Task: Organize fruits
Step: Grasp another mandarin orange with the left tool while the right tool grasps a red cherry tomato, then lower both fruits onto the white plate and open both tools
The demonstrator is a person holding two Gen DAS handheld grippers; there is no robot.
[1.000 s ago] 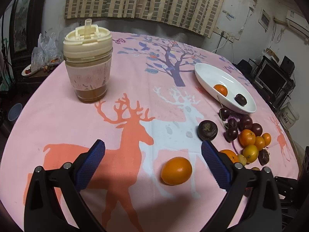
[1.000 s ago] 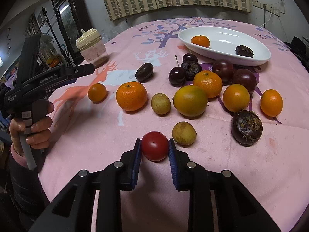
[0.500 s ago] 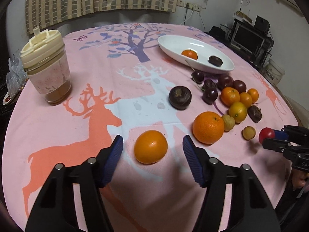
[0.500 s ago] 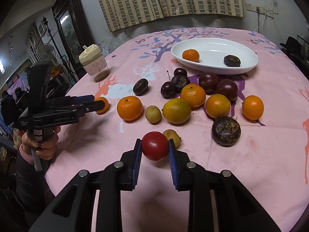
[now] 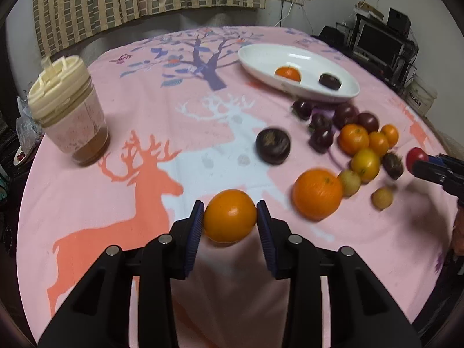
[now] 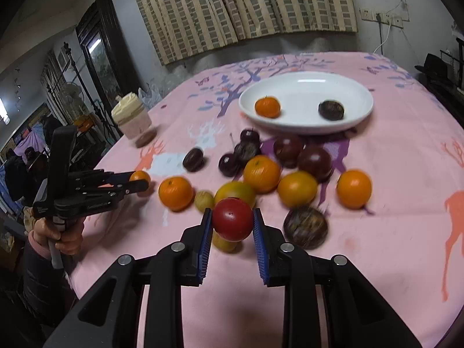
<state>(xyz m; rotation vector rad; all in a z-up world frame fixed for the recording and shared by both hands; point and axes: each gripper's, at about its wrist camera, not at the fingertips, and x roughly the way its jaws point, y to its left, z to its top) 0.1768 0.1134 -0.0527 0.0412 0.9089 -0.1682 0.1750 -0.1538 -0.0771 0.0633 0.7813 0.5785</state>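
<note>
Two fruits are held now. The left gripper [image 5: 230, 220] has just been closing its ribbed blue jaws, and they press a smooth round orange [image 5: 230, 216] near the front edge of the surface [image 5: 179, 156], under a pink printed cloth. The right gripper [image 6: 232, 223] clamps a glossy red tomato [image 6: 233, 219]. An oval white dish [image 6: 307, 87], toward the far edge, holds a small mandarin [image 6: 267, 106] and a dark wrinkled fruit [image 6: 331, 110].
</note>
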